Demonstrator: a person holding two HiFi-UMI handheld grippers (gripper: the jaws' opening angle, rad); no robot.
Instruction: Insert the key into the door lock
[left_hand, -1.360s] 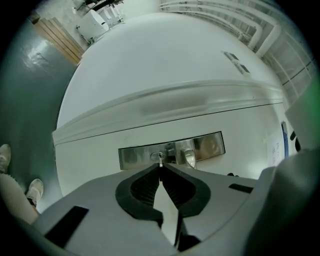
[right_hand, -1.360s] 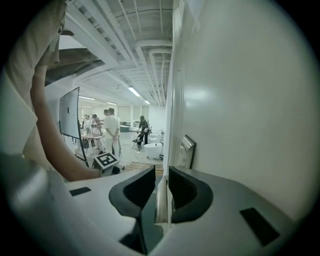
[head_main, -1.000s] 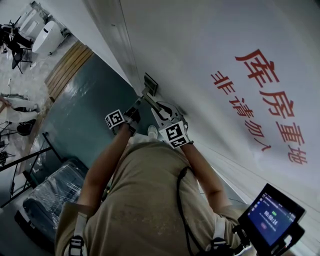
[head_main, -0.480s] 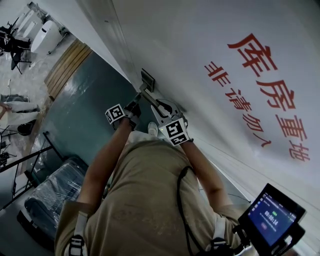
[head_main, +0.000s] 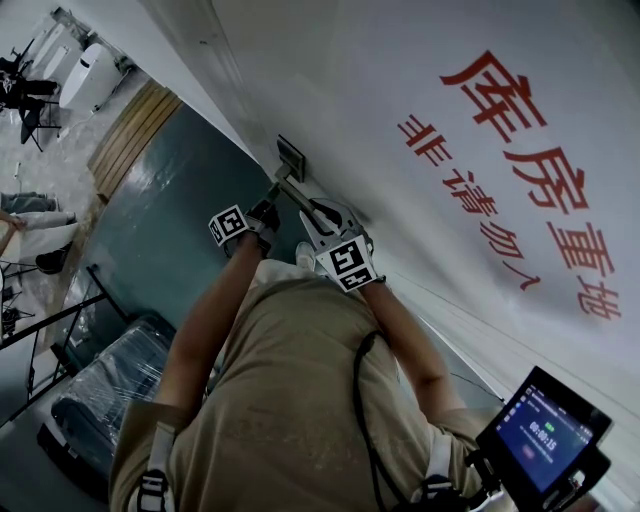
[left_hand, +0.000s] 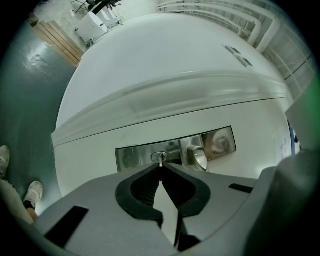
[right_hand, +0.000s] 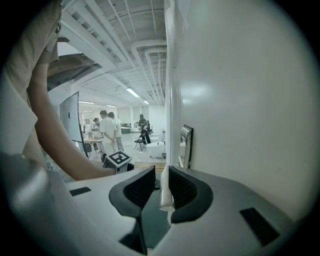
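Facing a white door (head_main: 400, 90) with red lettering, seen steeply from above. Working at the brushed-metal lock plate (left_hand: 135, 156) near the door's edge, with both tools held close in front of it.

Right hand-held gripper (right_hand: 161, 173): off to the lever side of the lock plate, aimed along the door face, pads closed on a pale slim bar (right_hand: 165, 192). Judged to be the free end of the lever handle (left_hand: 199, 159), gripped to steady the door and hold the latch quiet during aiming. Cannot rule out some other pale strip.

Left hand-held gripper (left_hand: 160, 169): squarely in front of the lock plate, nearly level, clamped tight on the key. Pinched at the bow end, leaving the blade jutting straight ahead in line with the slot.

Lock cylinder (left_hand: 154, 157): small oval at the middle of the lock plate, just beside the lever's neck.

Key (left_hand: 160, 161): only a short length of blade showing beyond the pad tips, its tip meeting the cylinder on the lock plate. Cannot tell how deep, if at all, inside the slot.

Judged to be at the point of entry. Calls for a straight push toward the lock plate, with the blade kept square to it. Risks jamming, or twisting the key in the pads, with any tilt.
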